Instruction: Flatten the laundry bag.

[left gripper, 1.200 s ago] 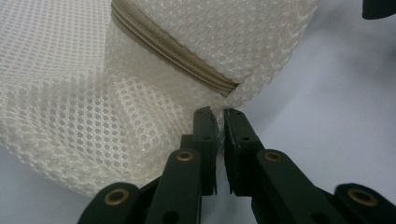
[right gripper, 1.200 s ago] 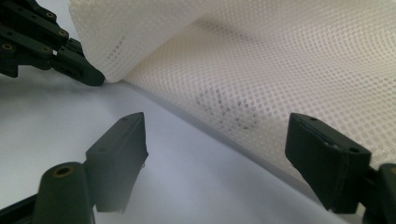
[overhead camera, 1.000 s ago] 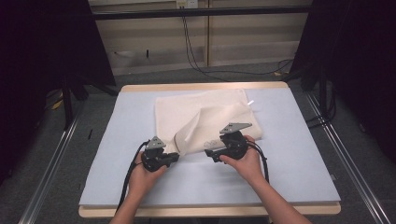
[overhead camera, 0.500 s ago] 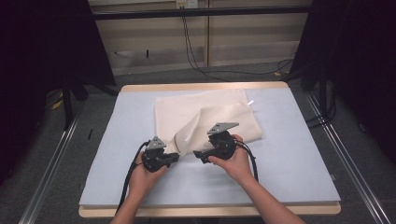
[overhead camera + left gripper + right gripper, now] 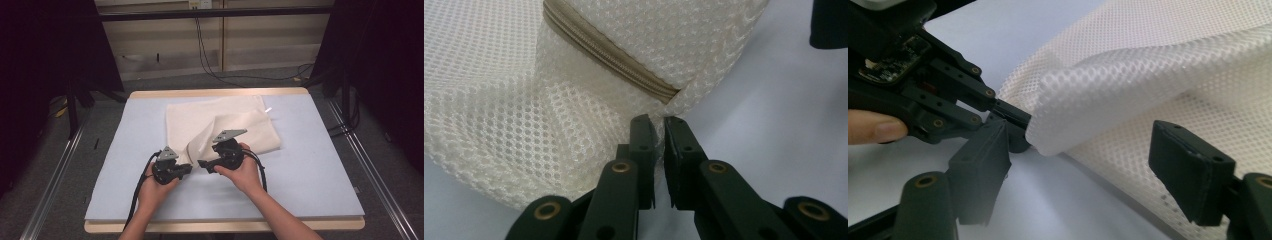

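Note:
A cream mesh bag [image 5: 235, 125] lies on the blue mat [image 5: 310, 165], with its near corner pulled up into a fold. My left gripper [image 5: 189, 169] is shut on that corner; in the left gripper view its pads [image 5: 660, 127] pinch the mesh just below the end of the tan zipper [image 5: 614, 52]. Close to its right is my right gripper [image 5: 202, 164], its jaws apart. In the right gripper view the rolled mesh fold [image 5: 1128, 85] sits between the open jaws [image 5: 1083, 150] without touching the pads. These jaws have just been closing. The left gripper [image 5: 1015, 120] shows there too.
The mat covers a wooden table [image 5: 220, 226]. Black cables [image 5: 210, 55] run over the floor behind the table. Metal rails [image 5: 50, 190] flank both sides, and dark curtains hang at left and right.
My right gripper has moved left toward the left gripper and now stands around the raised mesh fold. The left gripper has kept still, holding the corner.

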{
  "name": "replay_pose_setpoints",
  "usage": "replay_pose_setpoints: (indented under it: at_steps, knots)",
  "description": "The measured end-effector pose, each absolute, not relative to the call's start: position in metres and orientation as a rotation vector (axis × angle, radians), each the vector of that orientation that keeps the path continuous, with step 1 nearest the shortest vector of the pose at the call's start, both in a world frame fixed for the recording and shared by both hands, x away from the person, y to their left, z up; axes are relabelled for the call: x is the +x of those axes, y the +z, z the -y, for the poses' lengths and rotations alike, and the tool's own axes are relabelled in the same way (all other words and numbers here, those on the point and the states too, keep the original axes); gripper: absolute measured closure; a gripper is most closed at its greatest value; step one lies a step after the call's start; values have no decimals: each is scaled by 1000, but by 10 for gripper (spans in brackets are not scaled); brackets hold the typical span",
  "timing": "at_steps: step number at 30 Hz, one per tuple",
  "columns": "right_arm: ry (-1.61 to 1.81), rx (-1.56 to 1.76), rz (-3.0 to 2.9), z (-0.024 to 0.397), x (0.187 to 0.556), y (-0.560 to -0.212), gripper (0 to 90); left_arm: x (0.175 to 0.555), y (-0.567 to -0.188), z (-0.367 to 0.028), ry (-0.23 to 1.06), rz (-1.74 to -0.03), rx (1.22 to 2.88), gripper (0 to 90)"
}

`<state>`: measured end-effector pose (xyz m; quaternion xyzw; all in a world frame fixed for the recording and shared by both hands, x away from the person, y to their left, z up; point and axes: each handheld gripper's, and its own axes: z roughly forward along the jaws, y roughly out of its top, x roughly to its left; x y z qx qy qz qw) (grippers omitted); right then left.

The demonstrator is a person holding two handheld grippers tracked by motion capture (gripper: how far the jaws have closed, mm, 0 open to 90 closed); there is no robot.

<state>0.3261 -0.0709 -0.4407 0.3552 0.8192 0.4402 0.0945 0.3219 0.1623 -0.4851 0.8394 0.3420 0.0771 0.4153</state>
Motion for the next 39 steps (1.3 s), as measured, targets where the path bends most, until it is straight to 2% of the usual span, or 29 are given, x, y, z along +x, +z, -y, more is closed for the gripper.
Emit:
replay_pose_setpoints:
  at_steps: [2, 3, 5, 6, 8, 9, 10, 11, 13, 14, 15, 21, 30, 31, 37, 39]
  knots:
    - [1320, 1055, -2435, 67, 326, -439, 312, 322, -485, -163, 195, -856, 2112, 831]
    - [1320, 1055, -2435, 67, 326, -439, 312, 322, -485, -163, 195, -856, 2112, 830]
    - [1318, 1030, -2448, 64, 327, -439, 432, 322, -485, -163, 197, -855, 2111, 830]
    - [1318, 1030, -2448, 64, 327, -439, 432, 322, -485, -163, 195, -856, 2108, 830]
    - [1305, 1020, -2449, 63, 327, -438, 495, 322, -485, -163, 196, -858, 2107, 828]
    - [1305, 1029, -2448, 63, 328, -438, 568, 322, -485, -163, 187, -855, 2106, 826]
    - [1305, 1029, -2448, 63, 328, -438, 568, 322, -485, -163, 185, -857, 2101, 826]
    - [1302, 1029, -2454, 63, 328, -438, 609, 321, -485, -163, 190, -856, 2104, 824]
    - [1309, 1035, -2467, 65, 329, -438, 731, 321, -485, -163, 190, -853, 2105, 819]
    - [1309, 1035, -2467, 65, 329, -438, 731, 321, -485, -163, 190, -853, 2105, 816]
    - [1306, 1048, -2469, 66, 329, -438, 774, 321, -485, -163, 187, -854, 2104, 813]
    - [1291, 1034, -2475, 69, 328, -440, 837, 321, -485, -163, 173, -857, 2099, 795]
    - [1307, 1022, -2479, 83, 321, -444, 849, 320, -470, -162, 123, -869, 2042, 606]
    - [1310, 1024, -2485, 85, 318, -446, 849, 320, -467, -160, 136, -861, 2031, 534]
    - [1304, 1014, -2506, 90, 312, -453, 850, 323, -457, -161, 199, -868, 1980, 456]
    - [1294, 1010, -2507, 91, 311, -454, 850, 328, -460, -164, 200, -877, 1982, 467]
